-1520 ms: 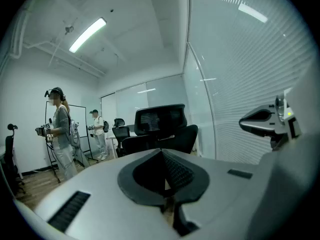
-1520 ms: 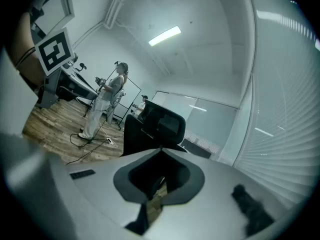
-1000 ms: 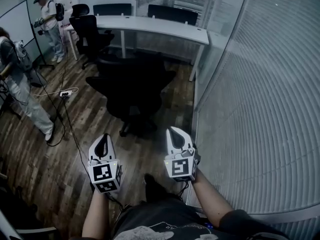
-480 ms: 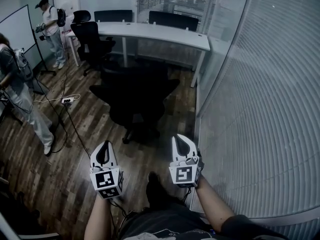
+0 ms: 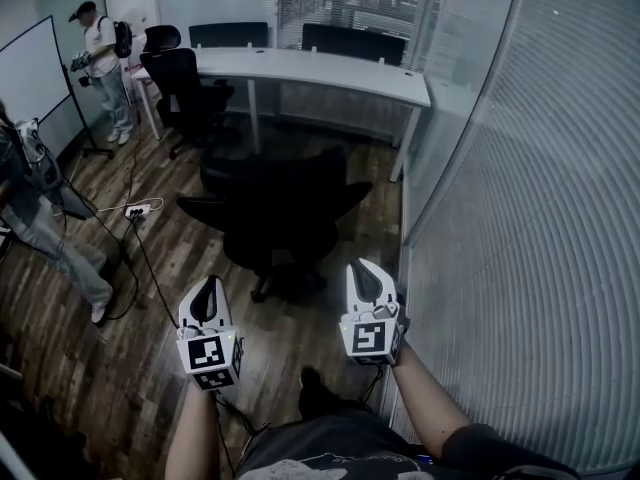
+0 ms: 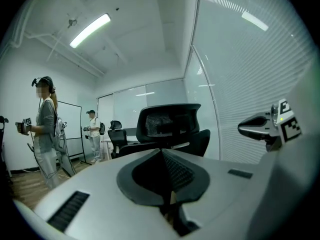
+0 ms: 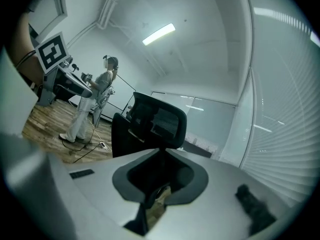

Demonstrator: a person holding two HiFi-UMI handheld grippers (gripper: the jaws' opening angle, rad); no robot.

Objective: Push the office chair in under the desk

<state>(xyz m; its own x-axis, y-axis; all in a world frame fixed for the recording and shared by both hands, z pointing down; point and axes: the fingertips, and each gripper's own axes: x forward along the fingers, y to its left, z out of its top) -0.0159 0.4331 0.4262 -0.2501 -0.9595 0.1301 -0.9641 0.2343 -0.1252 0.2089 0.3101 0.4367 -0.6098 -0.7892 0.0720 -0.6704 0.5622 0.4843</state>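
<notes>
Office chair (image 5: 285, 213) stands out on the wooden floor (image 5: 110, 368), its back turned to the camera and well apart from the white desk (image 5: 330, 68) it belongs under, close to the glass wall with blinds (image 5: 520, 218). Over the past second the chair and desk have slipped lower in the head view and the gap between the gripper tips and the chair's base has shrunk, which reads as an approach. Nothing touches the chair yet, so the push itself looks not yet begun. Left gripper (image 5: 205, 296) and right gripper (image 5: 366, 276) are held out side by side on bare forearms, both aimed at the chair, the right slightly ahead. Each has its jaws closed together with nothing between them. A second chair (image 5: 190, 83) sits at the desk's far end. A person by the whiteboard (image 5: 100, 58) and another at the left edge (image 5: 40, 218) stand clear, a power strip (image 5: 137, 209) lying between them
</notes>
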